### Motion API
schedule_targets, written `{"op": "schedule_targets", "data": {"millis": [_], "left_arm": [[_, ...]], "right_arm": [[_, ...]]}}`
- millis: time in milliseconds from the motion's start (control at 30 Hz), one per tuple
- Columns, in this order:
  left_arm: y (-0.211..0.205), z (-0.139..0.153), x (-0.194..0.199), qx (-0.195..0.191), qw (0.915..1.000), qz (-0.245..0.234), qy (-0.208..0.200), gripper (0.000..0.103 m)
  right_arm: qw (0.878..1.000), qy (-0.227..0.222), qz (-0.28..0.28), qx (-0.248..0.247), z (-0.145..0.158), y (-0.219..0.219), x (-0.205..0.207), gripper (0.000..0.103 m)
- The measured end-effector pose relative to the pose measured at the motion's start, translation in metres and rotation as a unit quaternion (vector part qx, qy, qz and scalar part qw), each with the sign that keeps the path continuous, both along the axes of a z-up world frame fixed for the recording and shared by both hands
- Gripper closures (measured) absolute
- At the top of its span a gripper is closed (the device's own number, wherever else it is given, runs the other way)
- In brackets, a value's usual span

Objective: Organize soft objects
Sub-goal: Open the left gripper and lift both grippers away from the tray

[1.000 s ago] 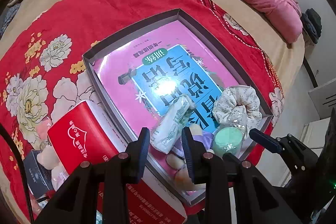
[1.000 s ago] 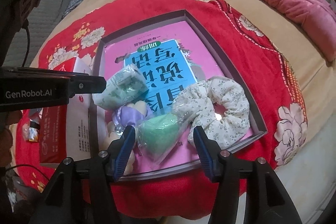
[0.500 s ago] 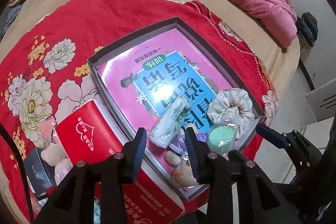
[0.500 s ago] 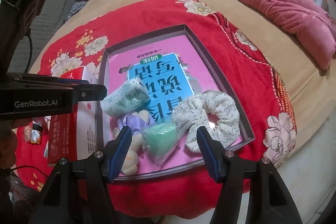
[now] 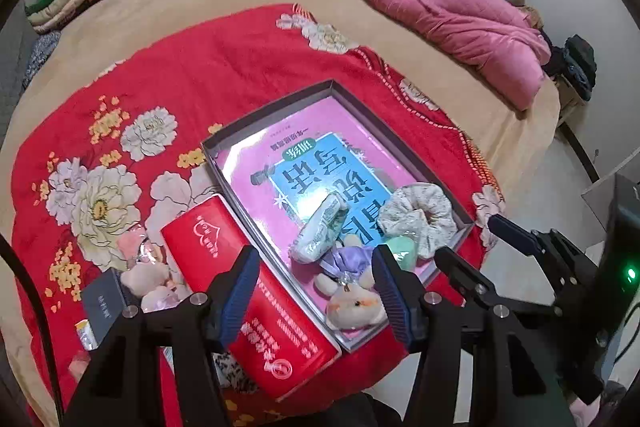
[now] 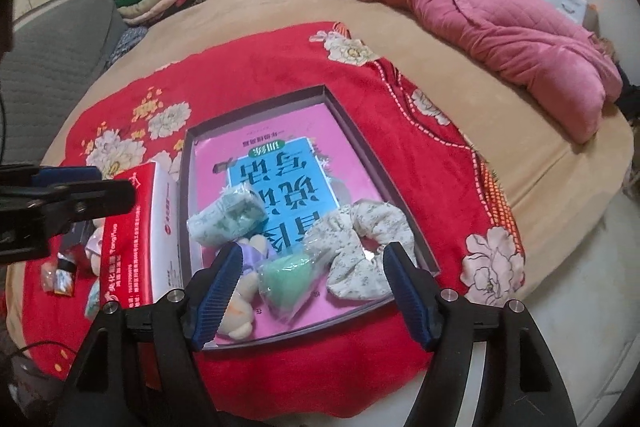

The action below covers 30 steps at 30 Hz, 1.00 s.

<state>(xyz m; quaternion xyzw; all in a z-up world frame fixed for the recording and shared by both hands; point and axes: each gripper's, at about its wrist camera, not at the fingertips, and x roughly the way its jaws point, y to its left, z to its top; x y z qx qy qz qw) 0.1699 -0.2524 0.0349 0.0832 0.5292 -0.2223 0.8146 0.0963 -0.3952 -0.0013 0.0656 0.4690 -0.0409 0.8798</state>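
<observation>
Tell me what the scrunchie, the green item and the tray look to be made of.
Scrunchie: matte floral cloth, gathered into soft ruffles. Green item: likely foam or sponge inside a clear, crinkly plastic wrap that catches glare. Tray: probably stiff cardboard, with thin, straight grey walls and a matte finish.

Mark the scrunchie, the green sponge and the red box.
scrunchie [image 6: 362, 247]: right wrist view, on the floral fabric ring, left of its hole.
green sponge [image 6: 286, 277]: right wrist view, middle of the wrapped green body.
red box [image 5: 240, 283]: left wrist view, middle of its red top face.
</observation>
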Motion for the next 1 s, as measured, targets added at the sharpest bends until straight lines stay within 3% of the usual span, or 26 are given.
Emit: {"op": "schedule_targets", "data": {"millis": [367, 600, 1000], "left_arm": [[0.031, 0.029, -0.031, -0.008, 0.9992, 0.017, -0.034, 0.044], [0.053, 0.034, -0.049, -0.011, 0.9989, 0.027, -0.037, 0.044], [0.104, 0.067, -0.076, -0.022, 0.9949, 0.063, -0.075, 0.042]], "right_arm": [[0.999, -0.035, -0.018, -0.005, 0.032, 0.009, -0.013, 0.026], [0.998, -0.060, -0.004, -0.020, 0.058, 0.026, -0.023, 0.026], [0.991, -0.125, 0.031, -0.028, 0.114, 0.069, -0.043, 0.025]]}}
